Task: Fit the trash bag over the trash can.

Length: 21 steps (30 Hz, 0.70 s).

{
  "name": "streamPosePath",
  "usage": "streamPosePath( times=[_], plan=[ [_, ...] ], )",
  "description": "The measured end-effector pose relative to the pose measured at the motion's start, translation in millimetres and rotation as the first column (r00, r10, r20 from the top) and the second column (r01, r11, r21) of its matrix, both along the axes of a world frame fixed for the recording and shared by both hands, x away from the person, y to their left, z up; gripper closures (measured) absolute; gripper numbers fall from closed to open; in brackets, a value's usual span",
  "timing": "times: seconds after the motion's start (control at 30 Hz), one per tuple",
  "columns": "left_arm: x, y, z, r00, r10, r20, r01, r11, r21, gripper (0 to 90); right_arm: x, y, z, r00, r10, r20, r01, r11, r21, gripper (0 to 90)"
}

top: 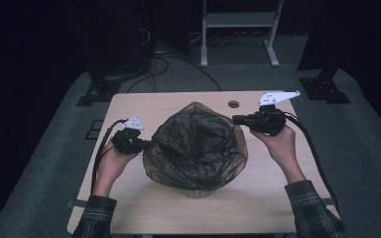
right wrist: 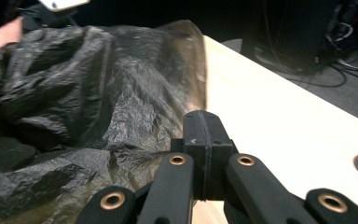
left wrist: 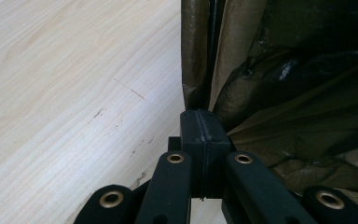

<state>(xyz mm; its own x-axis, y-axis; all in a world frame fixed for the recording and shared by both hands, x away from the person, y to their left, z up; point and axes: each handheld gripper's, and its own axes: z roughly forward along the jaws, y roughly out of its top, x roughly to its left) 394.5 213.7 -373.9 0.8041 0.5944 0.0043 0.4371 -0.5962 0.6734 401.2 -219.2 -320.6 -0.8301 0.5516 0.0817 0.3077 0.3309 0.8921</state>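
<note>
I have the bin bag [top: 196, 146] sitting mid-table [top: 139, 203], draped over a pale container [top: 197, 192] whose base just peeks out below the film on my side. My left claw [top: 146, 144] is at the bag's left edge with its jaws pressed together; in the left gripper view the brown film [left wrist: 279, 93] runs straight into the closed pads, so I read that as a pinch on the rim. My right claw [top: 237, 119] is at the upper right edge, jaws fully together too; in the right gripper view the crinkled plastic [right wrist: 98, 98] lies just left of and under the tips, and I judge a fold is caught there, though I can't see the seam clearly. What matters for the next move is that the bag lies between the two claws, each gripping an opposite side, the right one farther from me than the left. Pulling outward and down should stretch the mouth over the container.
</note>
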Motion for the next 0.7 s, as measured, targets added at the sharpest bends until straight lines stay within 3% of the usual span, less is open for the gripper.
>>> streamPosePath(
  times=[0.27, 0.7],
  plan=[
    [5.1, -2.6, -3.9, 0.9999, 0.006, -0.009, -0.006, 0.9997, 0.023, 90.0, 14.7, -1.0, -18.8, 0.9975, -0.065, -0.028, 0.063, 0.9971, -0.043, 90.0],
    [9.0, -3.2, -14.4, 0.9994, 0.013, -0.031, -0.012, 0.9991, 0.041, 90.0, 30.9, 8.0, -71.7, 0.9871, -0.104, -0.121, 0.084, 0.983, -0.163, 90.0]
  ],
)
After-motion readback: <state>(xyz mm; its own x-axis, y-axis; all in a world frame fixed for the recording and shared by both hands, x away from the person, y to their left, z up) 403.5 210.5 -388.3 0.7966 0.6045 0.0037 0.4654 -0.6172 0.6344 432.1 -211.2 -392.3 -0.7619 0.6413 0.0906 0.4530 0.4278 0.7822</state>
